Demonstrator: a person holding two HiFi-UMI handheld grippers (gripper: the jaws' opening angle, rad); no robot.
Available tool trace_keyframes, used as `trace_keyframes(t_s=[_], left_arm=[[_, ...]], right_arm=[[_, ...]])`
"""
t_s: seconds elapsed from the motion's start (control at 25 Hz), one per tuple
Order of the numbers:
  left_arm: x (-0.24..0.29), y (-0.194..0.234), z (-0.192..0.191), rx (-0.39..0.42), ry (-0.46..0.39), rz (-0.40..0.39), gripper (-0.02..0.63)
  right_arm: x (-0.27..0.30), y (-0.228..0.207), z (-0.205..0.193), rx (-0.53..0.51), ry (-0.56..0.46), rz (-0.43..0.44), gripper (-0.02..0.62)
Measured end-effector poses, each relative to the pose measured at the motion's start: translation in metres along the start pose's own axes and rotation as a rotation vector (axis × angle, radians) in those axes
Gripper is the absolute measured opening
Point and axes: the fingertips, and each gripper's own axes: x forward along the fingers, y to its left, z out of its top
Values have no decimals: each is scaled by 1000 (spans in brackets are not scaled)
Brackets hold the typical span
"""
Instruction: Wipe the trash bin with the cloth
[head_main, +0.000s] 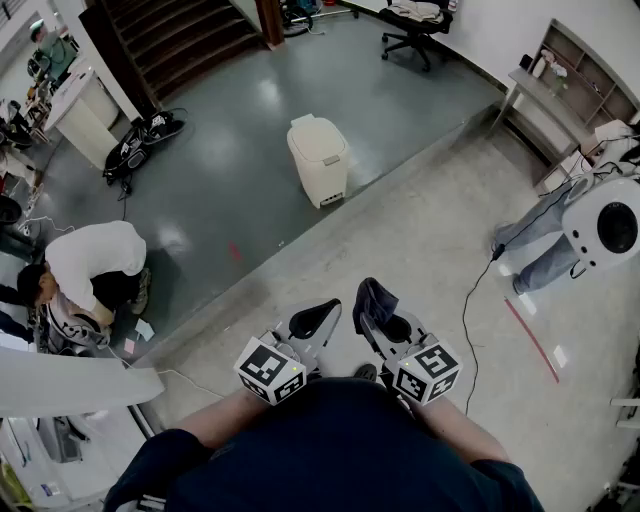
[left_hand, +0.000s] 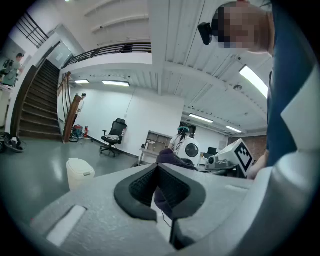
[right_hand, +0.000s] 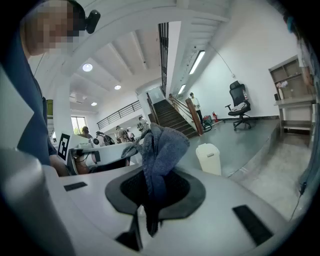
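A cream trash bin (head_main: 318, 160) with a closed lid stands on the dark grey floor well ahead of me; it shows small in the left gripper view (left_hand: 79, 173) and the right gripper view (right_hand: 209, 158). My right gripper (head_main: 378, 318) is shut on a dark blue-grey cloth (right_hand: 157, 159), which sticks up in a bunch from between its jaws (head_main: 372, 298). My left gripper (head_main: 312, 322) is shut with nothing in it (left_hand: 159, 187). Both grippers are held close to my body, far short of the bin.
A person (head_main: 88, 275) crouches at the left by a white table edge (head_main: 70, 380). A white machine with a round window (head_main: 606, 230) and a person's legs (head_main: 545, 250) are at the right. A cable (head_main: 470, 320) runs over the light floor. Stairs (head_main: 175, 35) and an office chair (head_main: 415, 25) are at the back.
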Motion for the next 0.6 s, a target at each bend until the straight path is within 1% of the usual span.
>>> trace_keyframes(t_s=[0.36, 0.6], left_arm=[[-2, -16, 2, 13, 2, -3, 3], [7, -24, 5, 30, 6, -3, 3]], right_arm=[[-14, 5, 2, -9, -3, 9, 61], [-22, -2, 6, -3, -18, 22, 61]])
